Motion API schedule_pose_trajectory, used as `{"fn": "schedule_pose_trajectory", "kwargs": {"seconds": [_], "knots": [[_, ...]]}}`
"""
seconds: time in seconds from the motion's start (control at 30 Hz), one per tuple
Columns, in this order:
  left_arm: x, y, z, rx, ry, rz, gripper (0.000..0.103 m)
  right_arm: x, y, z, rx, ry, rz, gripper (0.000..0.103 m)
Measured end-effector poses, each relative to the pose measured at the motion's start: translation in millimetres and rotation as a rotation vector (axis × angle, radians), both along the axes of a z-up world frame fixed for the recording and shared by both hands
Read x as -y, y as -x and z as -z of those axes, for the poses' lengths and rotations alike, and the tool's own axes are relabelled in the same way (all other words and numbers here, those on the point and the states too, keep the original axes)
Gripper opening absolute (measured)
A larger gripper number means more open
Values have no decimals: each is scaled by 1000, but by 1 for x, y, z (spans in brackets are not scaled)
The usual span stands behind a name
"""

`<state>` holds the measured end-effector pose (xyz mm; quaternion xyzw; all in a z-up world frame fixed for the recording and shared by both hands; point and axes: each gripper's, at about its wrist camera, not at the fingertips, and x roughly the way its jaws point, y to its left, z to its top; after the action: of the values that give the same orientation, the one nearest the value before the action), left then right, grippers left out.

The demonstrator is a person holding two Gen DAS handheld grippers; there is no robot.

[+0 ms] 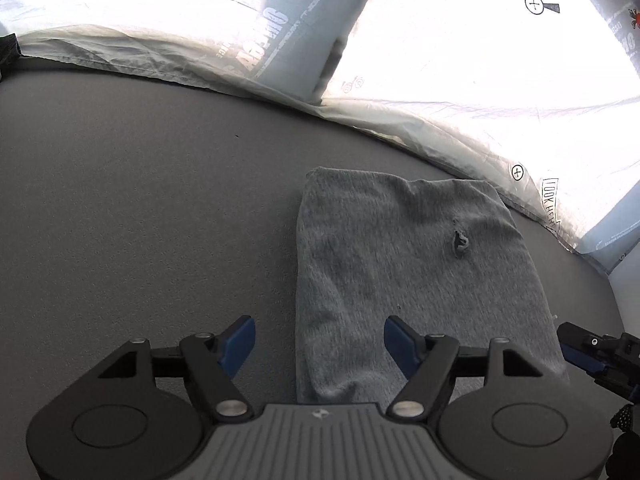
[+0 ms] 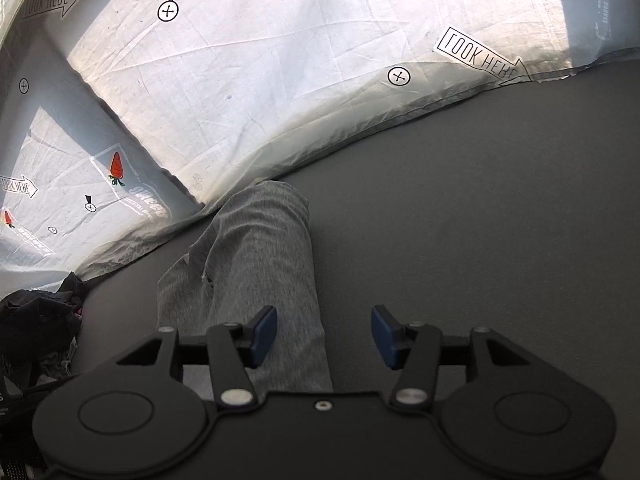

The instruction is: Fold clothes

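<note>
Both my grippers hang over the folded grey garment [image 1: 416,264], which lies flat on the dark grey mat [image 1: 140,220] just beside the edge of the white printed sheet [image 1: 460,60]. My left gripper [image 1: 319,346] stands wide open with nothing between its blue pads, straddling the garment's near left edge; my right gripper [image 2: 324,336] is open too and holds nothing, over the garment's near right edge
</note>
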<state>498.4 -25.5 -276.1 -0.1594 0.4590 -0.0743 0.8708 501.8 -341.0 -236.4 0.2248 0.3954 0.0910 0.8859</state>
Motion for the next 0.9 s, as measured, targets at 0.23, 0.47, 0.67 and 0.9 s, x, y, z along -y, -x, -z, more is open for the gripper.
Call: {"fn": "schedule_pose_trajectory", "kwargs": {"seconds": [0.23,0.47,0.67,0.9], "knots": [[7,-27,18,-9,41,32,71,-38,-44,8,-38,68,-119,59],[22,-32,18,14,-11,24,31,-56,-54,16,-75,138,-171,43],[28,-20,-6,60,-2,-4,8,-64,-30,-6,-1,212,-199,24],[57,35,-67,200,-44,78,8,-62,37,-57,100,272,-185,23]]}}
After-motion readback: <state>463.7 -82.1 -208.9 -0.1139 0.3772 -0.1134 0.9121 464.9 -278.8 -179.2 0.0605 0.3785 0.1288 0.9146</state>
